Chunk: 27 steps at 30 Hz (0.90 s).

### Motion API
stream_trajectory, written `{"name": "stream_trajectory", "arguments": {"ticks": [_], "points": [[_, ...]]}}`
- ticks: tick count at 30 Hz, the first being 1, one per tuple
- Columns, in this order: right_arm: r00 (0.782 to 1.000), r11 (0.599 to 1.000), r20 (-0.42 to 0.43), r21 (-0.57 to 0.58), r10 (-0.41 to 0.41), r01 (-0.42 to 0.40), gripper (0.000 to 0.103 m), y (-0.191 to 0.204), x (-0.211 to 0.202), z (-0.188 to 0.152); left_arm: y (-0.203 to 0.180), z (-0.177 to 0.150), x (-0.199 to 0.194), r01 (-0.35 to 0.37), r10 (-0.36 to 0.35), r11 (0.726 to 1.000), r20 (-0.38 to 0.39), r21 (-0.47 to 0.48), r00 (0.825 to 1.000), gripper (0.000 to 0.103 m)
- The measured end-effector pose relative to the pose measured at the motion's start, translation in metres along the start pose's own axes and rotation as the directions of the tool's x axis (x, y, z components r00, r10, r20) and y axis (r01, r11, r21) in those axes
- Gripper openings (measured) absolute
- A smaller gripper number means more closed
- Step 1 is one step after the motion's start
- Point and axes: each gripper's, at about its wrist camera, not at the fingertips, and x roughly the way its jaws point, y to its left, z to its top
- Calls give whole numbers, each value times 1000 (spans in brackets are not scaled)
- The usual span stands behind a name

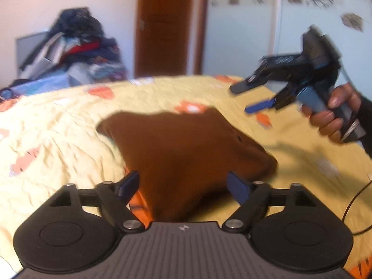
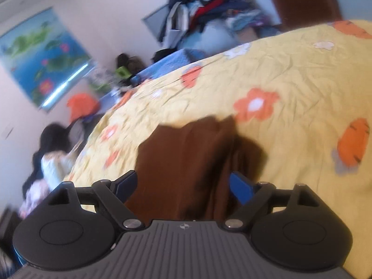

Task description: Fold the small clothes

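A brown garment point(image 1: 186, 153) lies folded on the yellow flowered bedspread point(image 1: 58, 139). My left gripper point(image 1: 183, 186) is open just above its near edge, jaws wide apart on either side of the cloth. My right gripper point(image 1: 248, 98) shows in the left wrist view, open, held in a hand above the bed to the right of the garment. In the right wrist view the right gripper point(image 2: 183, 186) is open over the brown garment point(image 2: 190, 162), holding nothing.
A pile of clothes point(image 1: 76, 51) sits beyond the bed's far edge, also in the right wrist view point(image 2: 209, 7). A brown door point(image 1: 165, 25) and a pale wardrobe point(image 1: 267, 30) stand behind. A child point(image 2: 51, 158) sits beside the bed. A black cable point(image 1: 355, 200) lies at right.
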Motion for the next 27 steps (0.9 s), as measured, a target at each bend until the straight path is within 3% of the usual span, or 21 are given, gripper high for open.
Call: {"name": "stream_trajectory", "arguments": {"ticks": [2, 5, 6, 7, 10, 12, 14, 15, 17, 18, 19, 20, 22, 24, 25, 26, 27], "points": [[999, 997, -45, 72, -22, 25, 82, -12, 29, 13, -1, 7, 9, 7, -8, 999, -5, -41, 1000, 84], [988, 988, -125, 111, -92, 106, 64, -24, 72, 17, -2, 10, 15, -4, 3, 998, -15, -58, 1000, 84], [986, 988, -128, 101, -106, 120, 29, -25, 79, 14, -2, 10, 14, -14, 13, 999, -17, -44, 1000, 84], [988, 992, -131, 89, -81, 93, 18, -23, 81, 9, -2, 9, 12, -24, 24, 999, -16, -27, 1000, 84], [997, 996, -57, 68, -55, 59, 16, -28, 55, -4, 10, 2, 3, -39, 39, 999, -6, -11, 999, 84], [993, 989, -65, 101, -102, 108, 13, -51, 49, -14, 26, 0, 11, -30, 27, 996, -27, -83, 999, 84], [999, 985, -32, 166, -40, 45, 17, -62, 42, -18, 42, 3, 26, -26, 15, 981, -62, -193, 998, 84], [999, 981, -29, 193, -25, 30, 25, -60, 37, -18, 51, 6, 33, -8, -10, 967, -68, -255, 998, 84], [1000, 971, -13, 240, 5, -2, 60, -56, 27, -13, 67, 12, 46, 34, -61, 929, -63, -368, 996, 84], [1000, 971, 17, 240, 0, -4, 71, -53, 18, -12, 76, 15, 53, 53, -85, 905, -56, -422, 995, 84], [998, 972, 52, 234, -27, 14, 94, -49, 9, -10, 86, 19, 60, 62, -96, 882, -47, -468, 994, 84], [996, 974, 77, 225, -51, 33, 102, -50, 4, -8, 93, 23, 68, 70, -104, 859, -40, -507, 994, 84], [995, 974, 72, 218, -75, 58, 99, -52, 2, -1, 112, 32, 92, 82, -137, 799, -48, -595, 989, 84], [996, 965, 9, 250, -90, 84, 95, -57, 15, 4, 130, 38, 121, 110, -210, 718, -63, -687, 976, 84], [997, 962, -25, 260, -75, 79, 91, -61, 29, 2, 135, 41, 135, 116, -237, 693, -73, -712, 969, 83], [996, 960, -60, 270, -64, 78, 87, -61, 41, 0, 135, 45, 147, 110, -240, 694, -85, -711, 967, 82], [995, 960, -78, 270, -55, 75, 85, -61, 52, -2, 130, 51, 155, 99, -214, 737, -91, -669, 973, 64]]}}
